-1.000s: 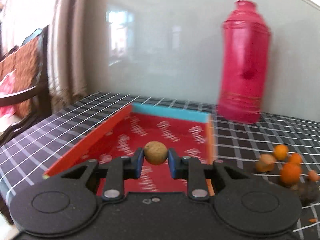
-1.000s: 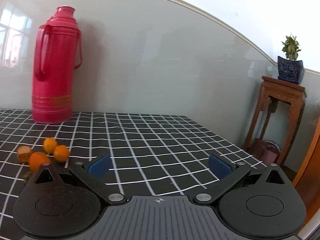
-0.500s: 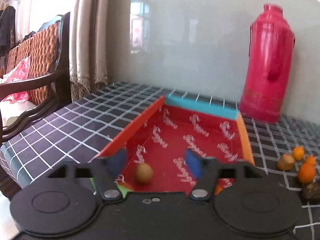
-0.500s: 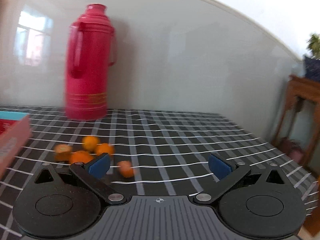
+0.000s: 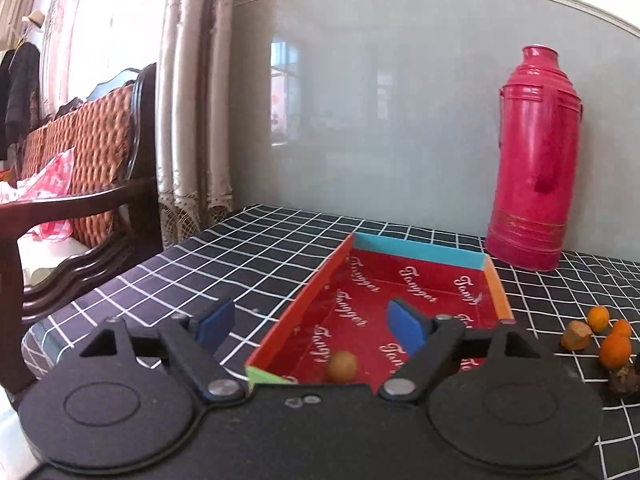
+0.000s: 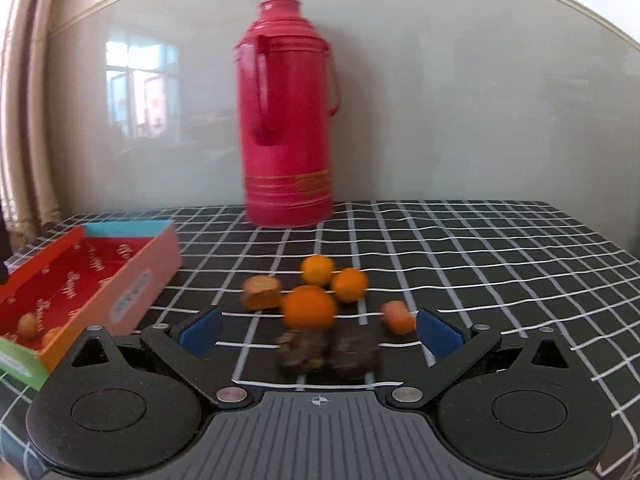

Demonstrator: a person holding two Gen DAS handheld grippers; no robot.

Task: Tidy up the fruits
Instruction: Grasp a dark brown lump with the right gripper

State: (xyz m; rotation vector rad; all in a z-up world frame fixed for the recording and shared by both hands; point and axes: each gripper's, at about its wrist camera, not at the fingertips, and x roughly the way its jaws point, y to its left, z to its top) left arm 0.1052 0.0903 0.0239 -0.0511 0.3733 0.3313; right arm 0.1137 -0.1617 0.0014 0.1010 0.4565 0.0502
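two dark brown lumps (image 6: 328,350) right at the mouth of the right gripper (image 6: 318,330), jaws wide apart and holding nothing. easy to clip both together, since touching side by side; likely soft too, so prone to squash or smear under a hard pinch. just behind, a large orange fruit (image 6: 309,306) crowding the lumps: bound to roll across the checked tablecloth (image 6: 480,264) if nudged by a finger on the way in. a small orange piece (image 6: 397,317) near the right pad, also in the sweep path. further back, two smaller round oranges (image 6: 334,276) and a cut orange chunk (image 6: 261,291), all loose and free to scatter.

over on the left side, left gripper (image 5: 310,326) likewise spread open and empty, straddling the near left edge of the red tray (image 5: 496,280). one tan round fruit (image 5: 342,365) lying loose on the tray floor at the near end, close to the low green end wall; apt to roll or hop out if the tray gets bumped by a finger. a second fruit beside it in the right view, identity unclear.

farthest back, a tall red thermos (image 6: 288,120) against the wall, well apart from the fruit but liable to topple under a wide careless swing.
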